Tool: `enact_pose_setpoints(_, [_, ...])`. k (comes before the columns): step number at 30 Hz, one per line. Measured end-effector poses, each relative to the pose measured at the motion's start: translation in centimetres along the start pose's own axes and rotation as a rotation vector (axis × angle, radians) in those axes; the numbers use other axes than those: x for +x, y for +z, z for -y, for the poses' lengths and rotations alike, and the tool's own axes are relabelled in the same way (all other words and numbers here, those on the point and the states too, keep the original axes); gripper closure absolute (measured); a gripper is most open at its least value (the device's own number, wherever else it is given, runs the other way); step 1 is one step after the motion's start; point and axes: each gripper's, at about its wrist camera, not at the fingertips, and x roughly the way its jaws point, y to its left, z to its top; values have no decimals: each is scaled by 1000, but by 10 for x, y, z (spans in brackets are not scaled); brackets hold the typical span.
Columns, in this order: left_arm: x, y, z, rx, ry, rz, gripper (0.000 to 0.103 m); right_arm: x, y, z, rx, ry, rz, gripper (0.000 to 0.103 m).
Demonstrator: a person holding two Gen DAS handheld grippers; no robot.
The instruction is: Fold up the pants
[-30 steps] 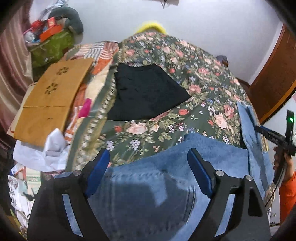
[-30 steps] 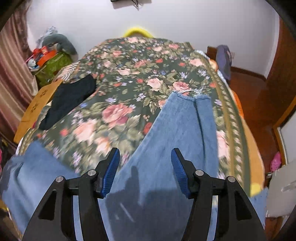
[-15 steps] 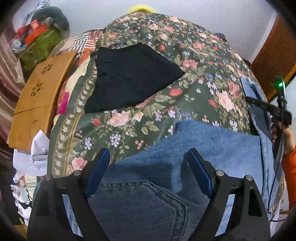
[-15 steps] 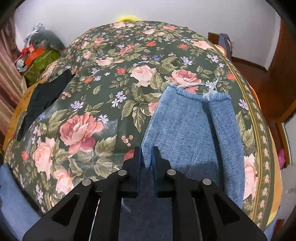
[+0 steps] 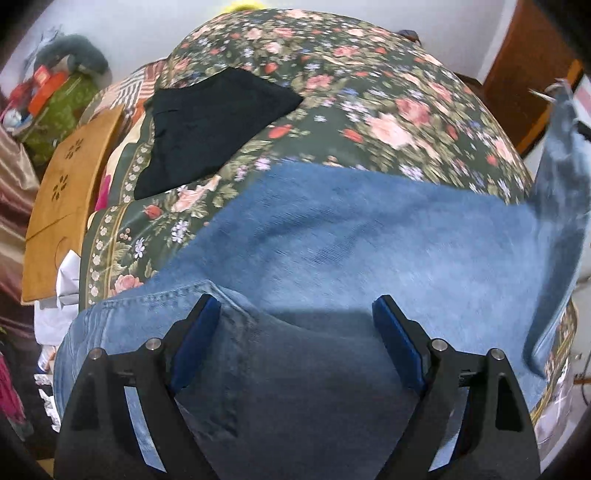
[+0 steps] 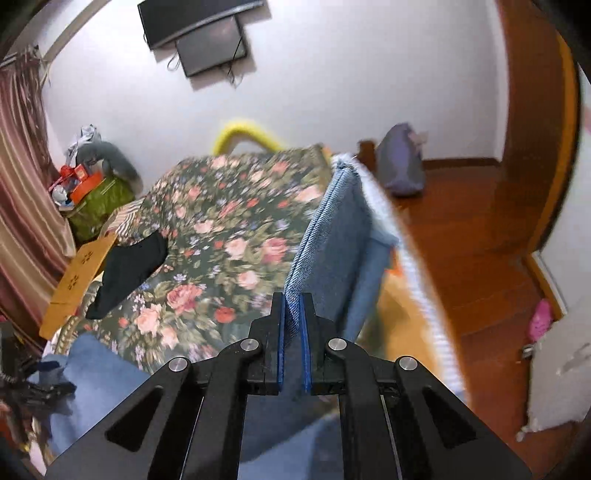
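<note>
Blurred raised leg of the jeans (image 5: 561, 177), waistband cut off behind the fingers (image 5: 195, 339)

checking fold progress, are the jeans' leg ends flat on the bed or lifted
Lifted: the right gripper is shut on the jeans, leg end raised off the floral bedspread.

Home bedroom: floral-covered bed (image 5: 369, 92), wall television (image 6: 199, 33), curtains (image 6: 22, 184).

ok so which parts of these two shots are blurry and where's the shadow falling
Left wrist view: the jeans and the floral bedspread smear toward the right, while the left gripper stays sharp and throws a dark shadow on the denim between its open jaws. Right wrist view: the lifted leg's frayed hem streaks with motion blur; the right gripper is crisp, and fisheye bends the door frame.
</note>
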Motion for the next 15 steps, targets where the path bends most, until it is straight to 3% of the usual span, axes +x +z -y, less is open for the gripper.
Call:
enact_pose_setpoints(6, [-3, -16, 26, 47, 62, 15, 12, -49, -53, 45, 25, -74, -36, 97])
enact_pose_setpoints(11, [-1, -25, 27, 8, 24, 8, 8, -35, -116, 74, 116, -89, -148, 97])
enact_pose_setpoints(15, [-2, -29, 37, 35, 47, 42, 7, -5, -156, 85, 194, -106, -217, 97])
